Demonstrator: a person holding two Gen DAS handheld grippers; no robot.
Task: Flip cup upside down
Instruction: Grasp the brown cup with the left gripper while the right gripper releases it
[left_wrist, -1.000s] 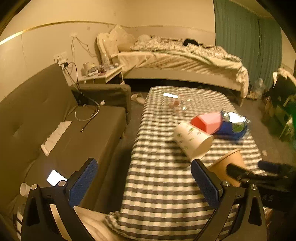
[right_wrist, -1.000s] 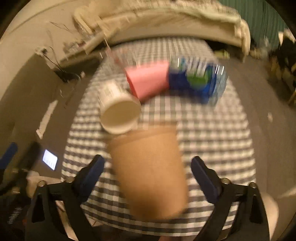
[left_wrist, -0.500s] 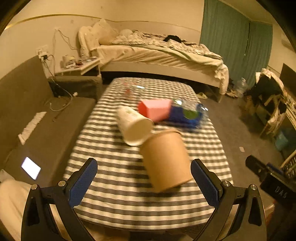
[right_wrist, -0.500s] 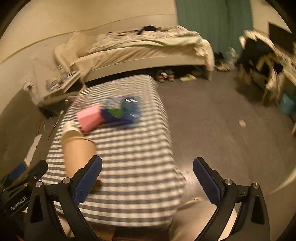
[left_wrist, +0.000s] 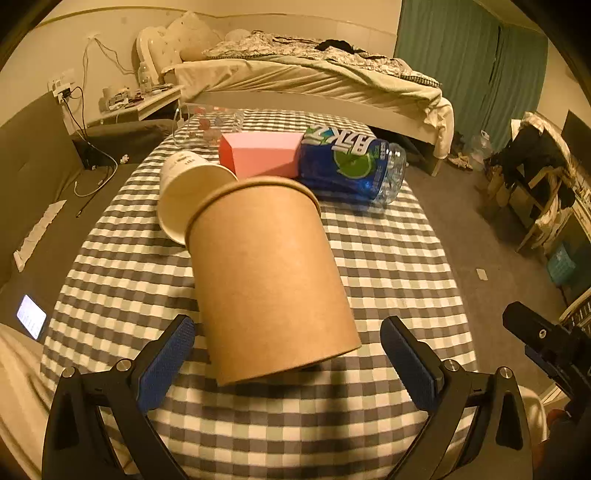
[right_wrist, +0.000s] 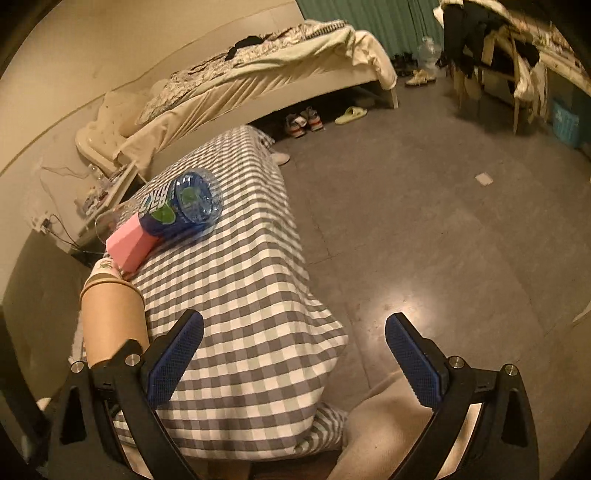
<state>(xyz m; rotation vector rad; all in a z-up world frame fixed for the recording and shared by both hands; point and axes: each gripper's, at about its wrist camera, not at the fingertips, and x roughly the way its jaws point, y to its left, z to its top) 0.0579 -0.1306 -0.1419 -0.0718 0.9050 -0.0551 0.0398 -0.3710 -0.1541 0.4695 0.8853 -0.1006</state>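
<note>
A brown paper cup (left_wrist: 266, 280) lies on its side on the checked tablecloth (left_wrist: 388, 258), its rim facing away from me. My left gripper (left_wrist: 288, 354) is open with its fingers either side of the cup's base, not touching it. The cup also shows at the left of the right wrist view (right_wrist: 110, 317). My right gripper (right_wrist: 295, 358) is open and empty, over the table's right edge and the floor.
A white paper cup (left_wrist: 188, 199) lies on its side just behind the brown one. A pink box (left_wrist: 262, 155), a blue plastic bottle (left_wrist: 351, 166) and a clear glass (left_wrist: 207, 122) lie further back. A sofa (left_wrist: 33, 177) is left, a bed (left_wrist: 314, 81) behind.
My left gripper has moved in close to the brown cup, which now sits between its fingers. My right gripper has swung away to the right, off the cup, toward the floor.
</note>
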